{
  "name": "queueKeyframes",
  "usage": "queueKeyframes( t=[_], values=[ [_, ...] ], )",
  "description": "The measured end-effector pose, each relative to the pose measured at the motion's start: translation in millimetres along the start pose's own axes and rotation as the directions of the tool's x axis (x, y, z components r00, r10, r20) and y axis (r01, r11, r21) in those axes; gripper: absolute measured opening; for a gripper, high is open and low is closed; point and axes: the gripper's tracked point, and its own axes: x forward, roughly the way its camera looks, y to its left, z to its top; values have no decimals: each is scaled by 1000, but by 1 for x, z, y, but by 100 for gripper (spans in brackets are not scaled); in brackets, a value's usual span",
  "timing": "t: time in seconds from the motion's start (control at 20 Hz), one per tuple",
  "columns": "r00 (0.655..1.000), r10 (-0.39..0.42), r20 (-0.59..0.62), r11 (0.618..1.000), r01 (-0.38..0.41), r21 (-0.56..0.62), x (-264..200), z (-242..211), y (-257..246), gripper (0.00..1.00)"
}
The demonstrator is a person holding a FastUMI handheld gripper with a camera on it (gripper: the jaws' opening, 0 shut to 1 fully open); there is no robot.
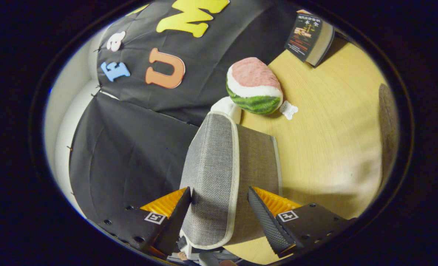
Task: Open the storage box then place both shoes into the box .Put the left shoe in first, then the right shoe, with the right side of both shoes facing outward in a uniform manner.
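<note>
Two fingers of the tool (219,210) stand apart with the grey fabric lid (219,173) of the storage box between them; the left finger (174,214) lies against the lid's woven outer face, while the right finger (267,221) sits just beside its inner face, and whether that one presses on the cloth cannot be told. The lid is raised on edge, tilted, with a pale trim running round its border, and it reaches from between the fingers out ahead of them. Beneath the fingers a little of the box's contents shows, too small to make out. Beyond the lid's far end, on the light wooden tabletop (329,140), rests a plush watermelon slice (254,85), pink on top, white band, green striped rind. A small white rounded object (228,108) sits touching the lid's far end, just beside the watermelon, and a small white bone-shaped piece (289,109) lies close on the watermelon's other side. Farther off, near the tabletop's far edge, a thick book (309,37) with a dark cover lies flat. A grey fabric edge (388,125) shows well apart on the right.
</note>
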Motion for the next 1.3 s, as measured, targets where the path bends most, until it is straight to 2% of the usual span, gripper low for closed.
queueKeyframes(
  t=[0.1, 0.15, 0.4, 0.5, 0.65, 0.75, 0.8, 0.85, 0.9, 1.15, 1.3],
  values=[
    [1000, 30, -6, 999, -29, 38, -1, -1, 5, 93],
    [999, 36, -16, 999, -36, 38, -1, -2, 8, 79],
    [999, 38, -9, 998, -38, 55, -9, 5, 10, 66],
    [1000, 12, 19, 998, -13, 62, -22, 13, 5, 60],
    [999, 2, 42, 998, -4, 60, -34, 14, 10, 23],
    [999, 10, 33, 999, -11, 38, -34, 16, 21, 9],
    [999, -5, 46, 1000, 4, 23, -50, 17, 28, 4],
    [999, -5, 45, 1000, 6, -9, -21, 16, 28, 0],
    [999, 7, 45, 1000, -5, -28, -43, 19, 38, 0],
    [996, 56, 62, 992, -49, -113, -49, 26, 105, 0],
    [996, 73, 57, 973, -59, -221, -40, 24, 148, 0]
  ],
)
